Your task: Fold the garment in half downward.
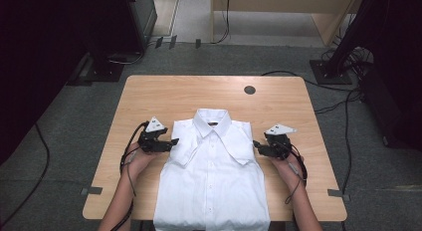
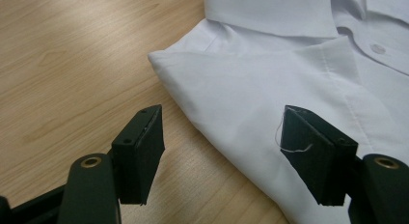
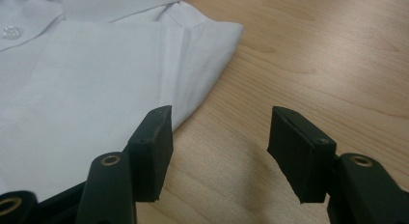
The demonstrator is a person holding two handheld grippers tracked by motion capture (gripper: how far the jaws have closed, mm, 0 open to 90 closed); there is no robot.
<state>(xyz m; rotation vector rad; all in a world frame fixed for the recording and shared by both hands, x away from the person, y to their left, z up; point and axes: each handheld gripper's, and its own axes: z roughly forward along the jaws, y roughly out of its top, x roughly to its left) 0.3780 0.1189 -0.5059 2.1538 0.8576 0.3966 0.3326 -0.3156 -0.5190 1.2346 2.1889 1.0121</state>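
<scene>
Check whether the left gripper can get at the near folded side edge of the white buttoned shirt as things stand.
Probably yes. The left gripper stands open astride the folded edge of the white cotton shirt on the bare wooden table, and nothing lies between them.

Your left gripper (image 1: 171,141) and right gripper (image 1: 256,144) are both matte black, and each carries a pale grey three-cornered plate on top. A thin black cable trails from each back along your bare forearms; you wear no sleeves. Up close, each jaw ends in a blocky black pad with a ribbed face, on an arm set with a brass-ringed screw hole.
</scene>
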